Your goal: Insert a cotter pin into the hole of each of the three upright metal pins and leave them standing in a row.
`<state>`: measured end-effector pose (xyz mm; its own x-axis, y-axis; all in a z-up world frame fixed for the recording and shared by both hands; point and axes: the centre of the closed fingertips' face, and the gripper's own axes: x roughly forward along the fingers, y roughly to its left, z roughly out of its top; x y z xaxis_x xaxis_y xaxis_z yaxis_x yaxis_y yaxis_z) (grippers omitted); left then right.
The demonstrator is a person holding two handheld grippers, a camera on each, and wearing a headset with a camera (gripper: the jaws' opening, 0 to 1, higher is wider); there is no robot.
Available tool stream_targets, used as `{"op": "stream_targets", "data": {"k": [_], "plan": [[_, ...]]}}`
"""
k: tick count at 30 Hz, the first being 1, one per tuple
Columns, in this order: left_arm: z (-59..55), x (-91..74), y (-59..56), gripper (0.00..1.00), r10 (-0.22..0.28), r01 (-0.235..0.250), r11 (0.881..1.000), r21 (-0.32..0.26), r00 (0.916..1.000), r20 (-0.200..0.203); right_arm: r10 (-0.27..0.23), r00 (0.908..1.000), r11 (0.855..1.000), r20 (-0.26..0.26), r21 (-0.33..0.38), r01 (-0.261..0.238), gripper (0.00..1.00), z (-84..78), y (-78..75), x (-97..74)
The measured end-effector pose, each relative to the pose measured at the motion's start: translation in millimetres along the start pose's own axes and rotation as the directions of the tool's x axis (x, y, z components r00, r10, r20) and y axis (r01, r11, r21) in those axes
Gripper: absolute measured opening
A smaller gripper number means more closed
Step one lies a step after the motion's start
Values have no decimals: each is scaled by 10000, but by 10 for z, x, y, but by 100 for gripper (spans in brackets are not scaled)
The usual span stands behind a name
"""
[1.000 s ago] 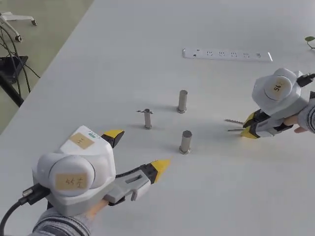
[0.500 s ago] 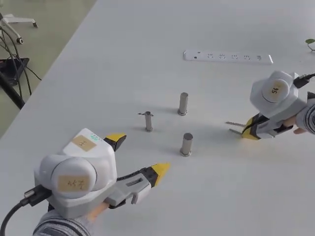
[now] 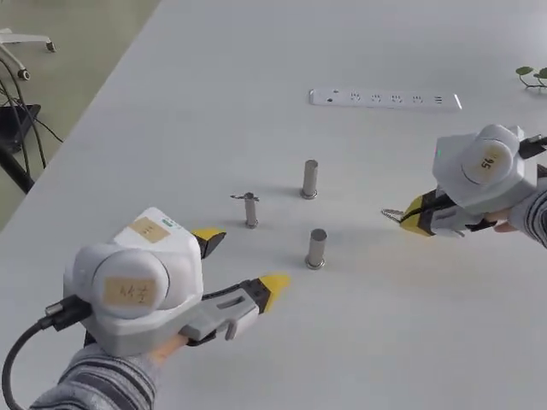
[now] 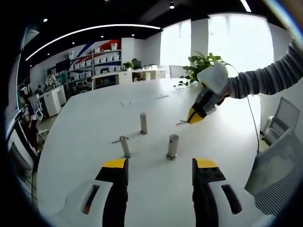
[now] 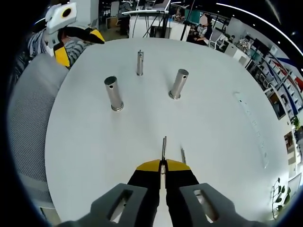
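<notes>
White desk [image 3: 154, 128] is stretching across the head view, with a power strip [image 3: 385, 99] lying flat toward its far side and a few plant leaves [image 3: 532, 75] peeking in at the right edge. Three pins are standing upright near the middle of the desk, in a loose triangle rather than a row. The far metal pin [image 3: 309, 179] and the near metal pin [image 3: 317, 248] are showing bare tops. The left metal pin [image 3: 250, 209] is carrying a thin inserted cotter pin [image 3: 242, 197] crosswise near its top.

The left tool [image 3: 242, 259] is hovering low at the near side of the desk, short of the pins, with its yellow-tipped jaws spread wide and gripping nothing. In the left gripper view the same jaws are rising well apart below the three pins.

The right tool [image 3: 410, 218] is sitting off to the right of the pins, with its jaws pressed together on a held cotter pin [image 5: 164, 149] that is pointing out toward the pins. A second slim metal piece [image 5: 182, 155] is showing just beside it (whether it is touching the jaws cannot be told).
</notes>
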<state>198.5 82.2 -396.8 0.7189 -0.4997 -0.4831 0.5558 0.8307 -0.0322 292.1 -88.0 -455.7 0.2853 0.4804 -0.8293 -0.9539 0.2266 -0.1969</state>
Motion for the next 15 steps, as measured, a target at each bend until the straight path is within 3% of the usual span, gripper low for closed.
{"op": "stream_targets", "data": {"k": [11,15], "plan": [[169,141,-106,45,-730,732,9970,-268,9973,86,-323,9901,9909,1369,-1252,496,0,485,182,-134],[206,197,-178,39,-1101,1100,9909,-771,9939,33,-192,9850,9829,1715,-1773,501,0,623,308,-160]]}}
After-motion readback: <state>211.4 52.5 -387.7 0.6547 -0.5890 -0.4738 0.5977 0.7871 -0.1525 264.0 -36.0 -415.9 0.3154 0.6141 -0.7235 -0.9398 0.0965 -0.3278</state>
